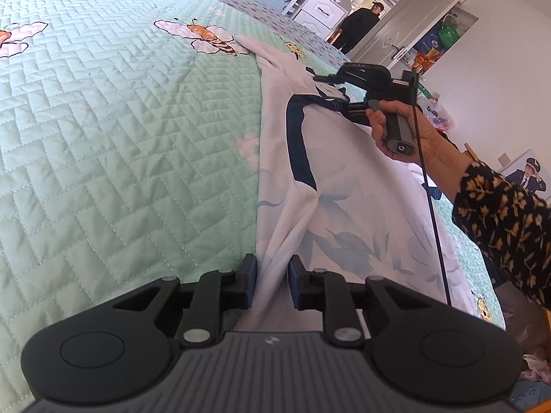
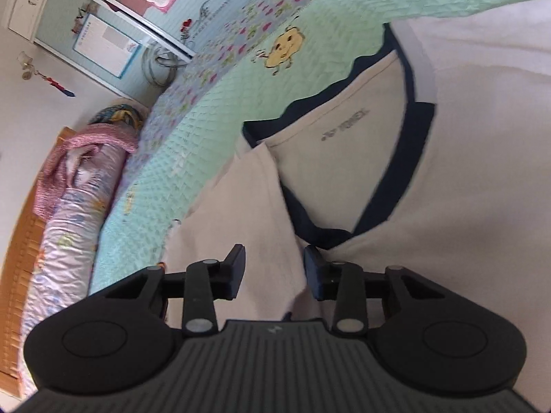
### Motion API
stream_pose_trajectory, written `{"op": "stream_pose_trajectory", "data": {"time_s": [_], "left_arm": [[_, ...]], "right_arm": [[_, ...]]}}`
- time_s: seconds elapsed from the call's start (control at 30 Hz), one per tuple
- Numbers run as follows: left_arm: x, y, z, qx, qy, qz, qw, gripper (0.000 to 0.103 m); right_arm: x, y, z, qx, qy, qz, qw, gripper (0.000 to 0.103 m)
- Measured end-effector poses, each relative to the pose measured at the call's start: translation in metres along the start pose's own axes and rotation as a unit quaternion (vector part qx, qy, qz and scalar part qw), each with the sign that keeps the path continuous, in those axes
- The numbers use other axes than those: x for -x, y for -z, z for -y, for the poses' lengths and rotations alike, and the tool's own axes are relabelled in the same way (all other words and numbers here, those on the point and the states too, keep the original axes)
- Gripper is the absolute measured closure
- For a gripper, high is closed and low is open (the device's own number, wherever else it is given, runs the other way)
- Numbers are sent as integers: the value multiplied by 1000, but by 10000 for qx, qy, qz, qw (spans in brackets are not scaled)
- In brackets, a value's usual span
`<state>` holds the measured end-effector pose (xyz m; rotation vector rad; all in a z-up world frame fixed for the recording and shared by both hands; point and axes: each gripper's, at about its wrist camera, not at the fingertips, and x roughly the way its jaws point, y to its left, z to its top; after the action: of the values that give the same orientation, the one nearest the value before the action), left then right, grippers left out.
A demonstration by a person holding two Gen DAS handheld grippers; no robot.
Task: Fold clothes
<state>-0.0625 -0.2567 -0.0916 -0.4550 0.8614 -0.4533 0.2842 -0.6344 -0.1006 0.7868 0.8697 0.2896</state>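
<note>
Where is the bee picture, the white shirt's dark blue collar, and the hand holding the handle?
bee picture (image 1: 208,36), left wrist view, on its striped body.
dark blue collar (image 2: 396,172), right wrist view, on the band's right side.
hand (image 1: 406,127), left wrist view, on the knuckles.

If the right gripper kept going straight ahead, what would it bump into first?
Most likely the white shirt itself: a fold of it already lies between the right gripper's jaws, and its dark blue collar sits just beyond. Depth is hard to judge.
</note>
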Motion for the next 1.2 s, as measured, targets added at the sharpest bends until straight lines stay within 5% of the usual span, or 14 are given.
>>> {"op": "stream_pose_trajectory", "data": {"time_s": [0.13, 0.33, 0.4, 0.53, 0.63, 0.9, 1.2], "left_arm": [[0, 0, -1, 13, 22, -2, 10000, 81], [0, 1, 1, -82, -16, 2, 10000, 81], [0, 1, 4, -173, -71, 11, 9998, 81], [1, 2, 13, -371, -239, 14, 9990, 82], [-1, 2, 17, -471, -331, 8, 9983, 82], [-3, 1, 14, -397, -297, 23, 9988, 82], [-5, 2, 12, -400, -231, 53, 9989, 82]], "right_arm": [[-11, -7, 3, -111, -392, -89, 9991, 63], [-15, -12, -1, 63, -330, -79, 9994, 64], [-15, -12, -2, 133, -265, -60, 9995, 68], [-16, -11, 0, 217, -104, -77, 9997, 96], [-14, -12, 12, -188, -328, -50, 9993, 96], [-15, -18, 28, -588, -651, -51, 9961, 87], [-30, -35, 18, -640, -832, 100, 9944, 56]]}}
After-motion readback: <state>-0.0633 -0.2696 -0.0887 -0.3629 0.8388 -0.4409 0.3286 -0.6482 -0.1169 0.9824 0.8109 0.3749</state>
